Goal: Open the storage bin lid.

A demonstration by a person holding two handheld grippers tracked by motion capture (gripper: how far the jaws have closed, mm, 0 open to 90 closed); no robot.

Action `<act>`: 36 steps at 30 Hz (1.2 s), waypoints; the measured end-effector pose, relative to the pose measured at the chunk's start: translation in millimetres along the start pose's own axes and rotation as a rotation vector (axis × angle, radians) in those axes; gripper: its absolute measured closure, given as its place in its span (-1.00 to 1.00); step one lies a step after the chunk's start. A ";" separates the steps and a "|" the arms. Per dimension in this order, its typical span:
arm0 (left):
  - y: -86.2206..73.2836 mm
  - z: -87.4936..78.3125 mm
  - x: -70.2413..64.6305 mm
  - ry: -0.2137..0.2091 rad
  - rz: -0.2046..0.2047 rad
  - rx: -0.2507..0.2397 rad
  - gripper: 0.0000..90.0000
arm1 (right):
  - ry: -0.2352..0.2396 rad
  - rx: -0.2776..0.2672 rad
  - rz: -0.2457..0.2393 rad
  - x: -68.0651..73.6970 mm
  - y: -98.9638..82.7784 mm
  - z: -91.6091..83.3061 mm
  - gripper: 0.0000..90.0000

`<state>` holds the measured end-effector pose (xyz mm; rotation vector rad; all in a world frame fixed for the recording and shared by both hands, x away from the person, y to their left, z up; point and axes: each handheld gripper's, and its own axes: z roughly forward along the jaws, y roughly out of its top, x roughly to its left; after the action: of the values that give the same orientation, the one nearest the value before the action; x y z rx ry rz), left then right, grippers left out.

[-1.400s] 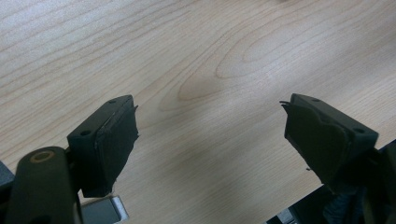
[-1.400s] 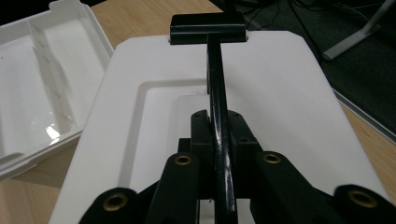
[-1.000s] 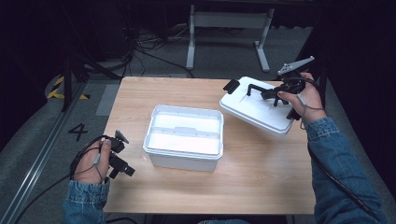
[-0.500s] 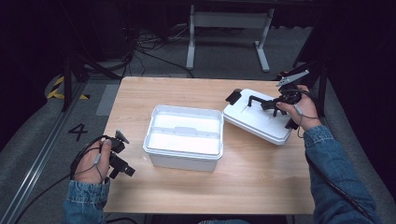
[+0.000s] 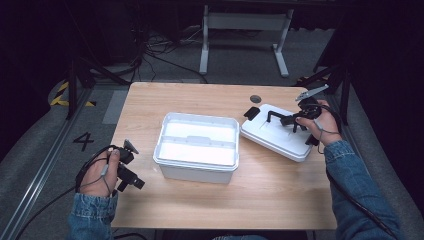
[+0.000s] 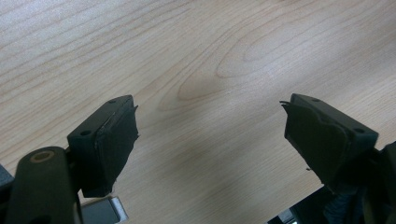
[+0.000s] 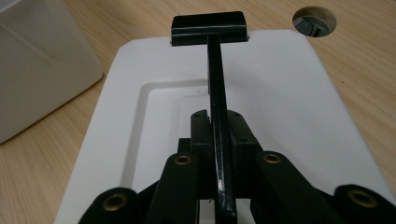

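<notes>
An open white rectangular plastic box with rounded corners stands in the middle of the pale wooden table; its smooth inside shows a shallow step or ledge across it, and what else lies within cannot be told through the glare. To its right, just beside it, the matching flat white plastic lid lies on the table at a slant, its top pressed in as a shallow rectangular recess with a black clip at its far edge. A thin black bar handle runs along the lid's middle, and the right gripper has its jaws closed narrow on that handle, pads pressing both sides. The left gripper rests near the table's left front edge, its jaws wide apart over bare wood grain, their dark pads rough and frayed.
</notes>
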<state>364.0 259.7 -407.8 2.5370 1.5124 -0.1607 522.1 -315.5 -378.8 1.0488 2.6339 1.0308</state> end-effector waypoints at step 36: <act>1.8 1.6 -1.6 0.000 0.006 0.003 -0.60 | 0.041 0.061 0.091 -15.6 -46.1 28.4 0.84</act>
<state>364.9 257.2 -408.9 2.5430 1.5059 -0.1622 517.7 -334.2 -431.8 1.1828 2.6888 1.0056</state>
